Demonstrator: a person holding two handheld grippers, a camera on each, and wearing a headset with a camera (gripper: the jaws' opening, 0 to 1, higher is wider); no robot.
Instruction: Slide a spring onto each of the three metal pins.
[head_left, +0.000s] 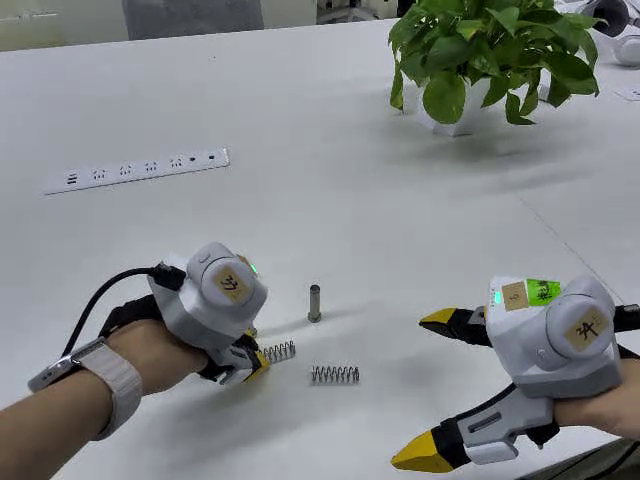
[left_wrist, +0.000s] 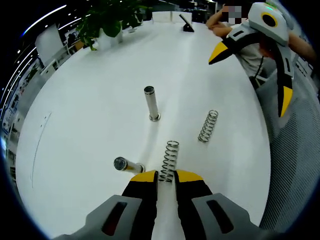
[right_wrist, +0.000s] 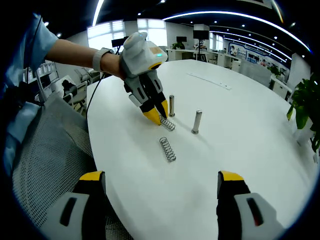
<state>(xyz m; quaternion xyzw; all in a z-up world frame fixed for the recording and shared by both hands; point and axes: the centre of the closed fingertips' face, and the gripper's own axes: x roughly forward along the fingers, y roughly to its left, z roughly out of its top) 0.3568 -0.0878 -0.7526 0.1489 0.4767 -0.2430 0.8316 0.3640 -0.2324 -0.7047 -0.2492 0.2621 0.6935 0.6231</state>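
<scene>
Angling low over the table (left_wrist: 90, 100), left gripper (left_wrist: 165, 175) pinched a spring (left_wrist: 170, 157) by its end — right gripper (right_wrist: 161, 176) hung wide open, empty.

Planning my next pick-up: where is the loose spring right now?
In the head view the loose spring lies flat on the table, just nearer than the upright pin, right of the left gripper.

The left gripper (head_left: 250, 365) sits low, its forearm (head_left: 60, 415) reaching in from the left, jaws pinched nearly together on one end of a spring (head_left: 280, 350). The right gripper (head_left: 420, 390) hangs off to the right, jaws spread wide, yellow tips pointing left.
</scene>
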